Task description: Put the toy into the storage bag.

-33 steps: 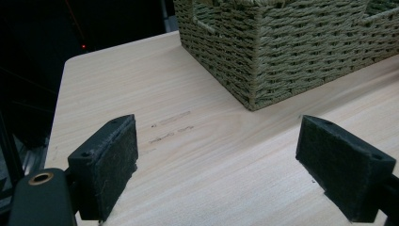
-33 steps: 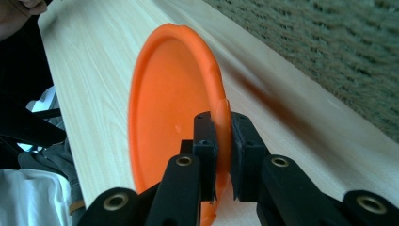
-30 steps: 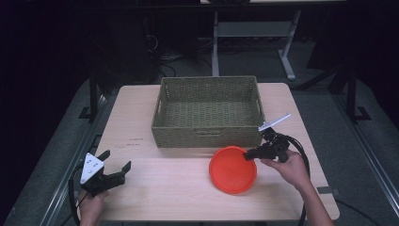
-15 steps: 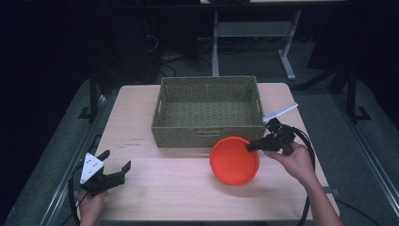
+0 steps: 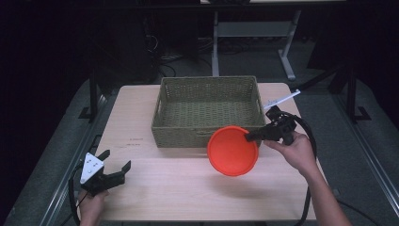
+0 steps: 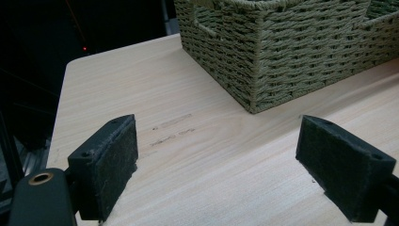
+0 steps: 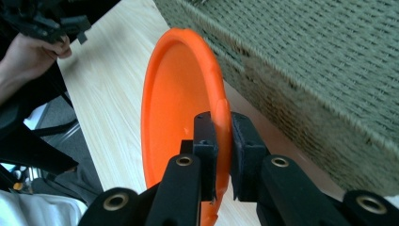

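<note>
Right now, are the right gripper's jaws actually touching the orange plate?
Touching. The right gripper view shows the right gripper shut on the rim of the orange plate, a pad pressed on each side, no gap.

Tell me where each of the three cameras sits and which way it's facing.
High view: above the person's side, looking forward and down on table; both forearms, left tongs, right tongs.
Left gripper view: on the left tongs, looking across bare wood at basket.
Right gripper view: on the right tongs, pinching orange plate.
All share the basket.
</note>
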Available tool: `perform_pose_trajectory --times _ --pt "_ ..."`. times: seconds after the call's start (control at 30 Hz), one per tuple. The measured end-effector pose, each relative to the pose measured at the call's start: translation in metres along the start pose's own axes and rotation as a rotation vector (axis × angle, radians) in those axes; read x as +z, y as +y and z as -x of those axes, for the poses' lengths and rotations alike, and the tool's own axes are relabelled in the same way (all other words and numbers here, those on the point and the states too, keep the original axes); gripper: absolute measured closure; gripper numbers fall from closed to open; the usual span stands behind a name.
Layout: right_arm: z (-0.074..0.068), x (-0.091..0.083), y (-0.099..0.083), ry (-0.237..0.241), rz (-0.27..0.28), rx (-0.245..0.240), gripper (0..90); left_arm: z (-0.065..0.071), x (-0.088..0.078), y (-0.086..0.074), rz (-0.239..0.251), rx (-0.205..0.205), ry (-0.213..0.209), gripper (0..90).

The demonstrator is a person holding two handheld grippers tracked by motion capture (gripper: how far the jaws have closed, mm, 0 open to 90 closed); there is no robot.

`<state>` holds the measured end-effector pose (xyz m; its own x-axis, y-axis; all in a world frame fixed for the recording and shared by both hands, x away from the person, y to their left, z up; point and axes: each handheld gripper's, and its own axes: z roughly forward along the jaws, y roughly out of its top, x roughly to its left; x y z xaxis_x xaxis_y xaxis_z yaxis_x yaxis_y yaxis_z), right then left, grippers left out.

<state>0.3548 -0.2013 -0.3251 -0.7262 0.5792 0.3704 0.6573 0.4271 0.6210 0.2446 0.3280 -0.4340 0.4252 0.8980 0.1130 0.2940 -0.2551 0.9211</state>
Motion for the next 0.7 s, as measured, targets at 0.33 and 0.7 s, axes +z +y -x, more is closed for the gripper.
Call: perform_pose_trajectory --times 0.33,0.7 --pt "-0.007 -0.008 0.022 -0.001 0.011 -0.005 82.1 0.001 0.0 0.0 0.005 0.0 -0.002 12.7" --pt "-0.013 -0.019 0.06 -0.012 0.026 -0.018 82.1 0.002 0.002 0.0 0.006 0.011 -0.01 12.7"
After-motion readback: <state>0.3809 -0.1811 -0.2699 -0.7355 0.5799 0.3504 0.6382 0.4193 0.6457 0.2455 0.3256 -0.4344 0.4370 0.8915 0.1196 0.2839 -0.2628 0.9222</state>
